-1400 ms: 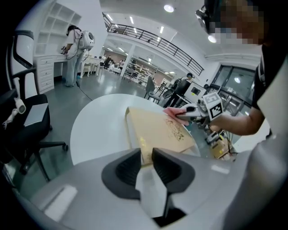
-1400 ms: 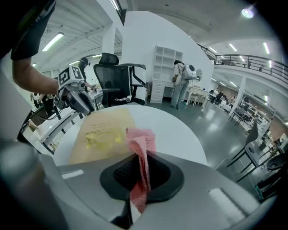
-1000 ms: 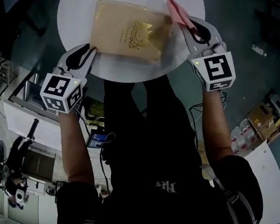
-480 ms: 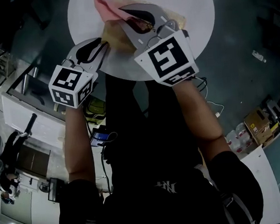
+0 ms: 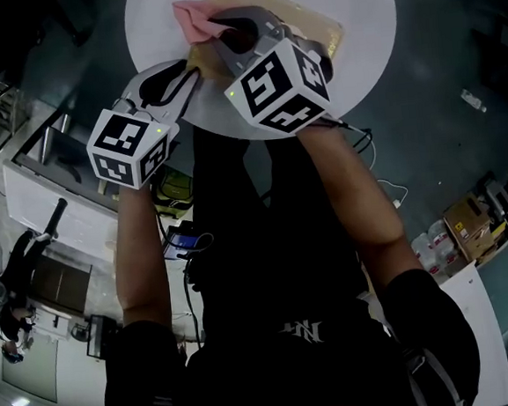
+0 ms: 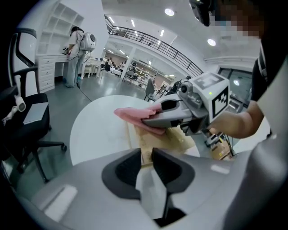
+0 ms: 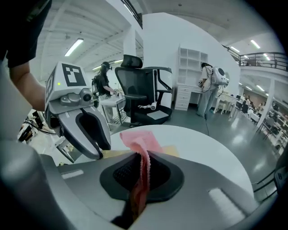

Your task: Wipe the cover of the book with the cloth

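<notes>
Presently, we hold two items. Left gripper (image 6: pixel 146 161): jaws clamped on the near corner of the tan book (image 6: pixel 174 140), likely to pin it flat on the round white table (image 5: pixel 366 51). Right gripper (image 7: pixel 143 167): jaws pinched on the pink cloth (image 7: pixel 138 137), poised over the cover for wiping.

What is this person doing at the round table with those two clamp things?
A person is wiping a book with two hand-held grippers. The left gripper clamps the book's near edge, steadying it on the white table. The right gripper pinches a pink cloth and holds it over the cover.
</notes>
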Demonstrator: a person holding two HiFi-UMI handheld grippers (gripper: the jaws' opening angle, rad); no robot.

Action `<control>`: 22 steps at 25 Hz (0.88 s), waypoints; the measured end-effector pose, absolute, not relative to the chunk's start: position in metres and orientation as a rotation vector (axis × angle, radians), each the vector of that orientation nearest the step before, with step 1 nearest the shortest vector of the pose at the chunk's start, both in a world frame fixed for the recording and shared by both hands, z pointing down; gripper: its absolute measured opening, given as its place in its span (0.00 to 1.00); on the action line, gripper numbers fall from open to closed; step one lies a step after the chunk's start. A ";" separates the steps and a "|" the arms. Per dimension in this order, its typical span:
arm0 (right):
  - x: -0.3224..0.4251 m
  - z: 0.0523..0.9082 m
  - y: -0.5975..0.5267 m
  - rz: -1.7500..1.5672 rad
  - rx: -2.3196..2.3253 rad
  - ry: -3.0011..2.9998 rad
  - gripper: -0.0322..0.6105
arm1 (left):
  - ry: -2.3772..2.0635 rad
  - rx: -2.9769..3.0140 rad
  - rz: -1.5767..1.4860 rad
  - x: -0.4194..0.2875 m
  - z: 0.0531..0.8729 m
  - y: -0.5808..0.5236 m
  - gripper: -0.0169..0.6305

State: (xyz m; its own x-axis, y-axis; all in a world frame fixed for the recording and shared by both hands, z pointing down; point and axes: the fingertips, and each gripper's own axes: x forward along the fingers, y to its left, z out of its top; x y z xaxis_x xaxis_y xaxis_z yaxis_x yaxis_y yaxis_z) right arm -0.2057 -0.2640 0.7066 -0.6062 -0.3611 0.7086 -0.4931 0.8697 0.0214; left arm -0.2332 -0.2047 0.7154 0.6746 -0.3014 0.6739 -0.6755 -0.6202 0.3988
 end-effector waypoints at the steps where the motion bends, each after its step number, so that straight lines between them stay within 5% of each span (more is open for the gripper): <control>1: -0.202 0.706 -0.262 0.227 0.608 -2.280 0.06 | -0.749 2.234 0.747 -0.233 0.715 -0.205 0.15; 22: -0.075 0.709 -0.210 0.291 0.685 -2.176 0.06 | -0.768 2.226 0.819 -0.236 0.714 -0.206 0.15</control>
State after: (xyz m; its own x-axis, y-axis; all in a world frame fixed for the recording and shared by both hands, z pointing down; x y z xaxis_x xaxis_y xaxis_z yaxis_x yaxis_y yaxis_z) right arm -0.0747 -0.2098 0.7093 -0.5183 -0.3749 0.7686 -0.5638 0.8256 0.0225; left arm -0.2361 -0.2058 0.7142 0.6355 -0.2961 0.7131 -0.6927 -0.6265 0.3572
